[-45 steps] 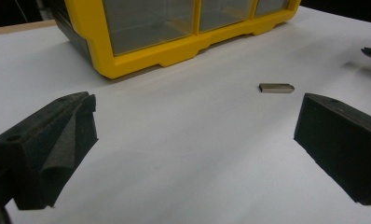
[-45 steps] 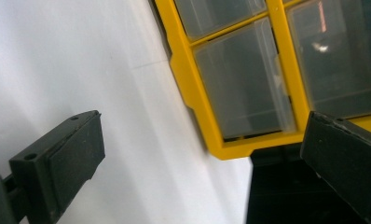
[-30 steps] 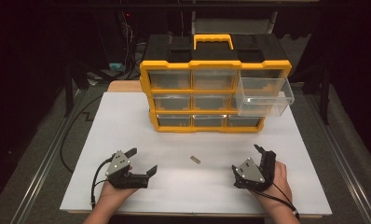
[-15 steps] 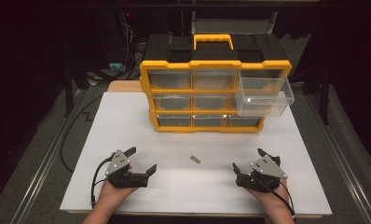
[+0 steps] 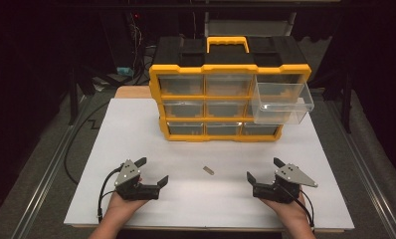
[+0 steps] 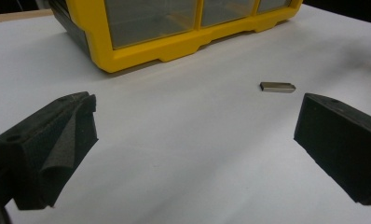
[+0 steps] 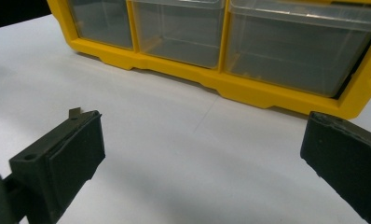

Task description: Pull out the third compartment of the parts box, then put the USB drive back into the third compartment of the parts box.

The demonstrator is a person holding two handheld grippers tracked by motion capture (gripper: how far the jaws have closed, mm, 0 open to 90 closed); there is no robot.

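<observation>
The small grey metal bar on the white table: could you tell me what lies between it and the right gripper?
Nothing: in the high view, bare white table separates the small grey metal bar from the right gripper.

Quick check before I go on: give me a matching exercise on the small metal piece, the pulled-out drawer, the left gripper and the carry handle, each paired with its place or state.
1 small metal piece
2 clear drawer
3 left gripper
4 carry handle

A pulled out at the organizer's upper right
B lying on the white board between the grippers
C yellow, on top of the organizer
D jaws open, holding nothing

Pairs: 1-B, 2-A, 3-D, 4-C
</observation>
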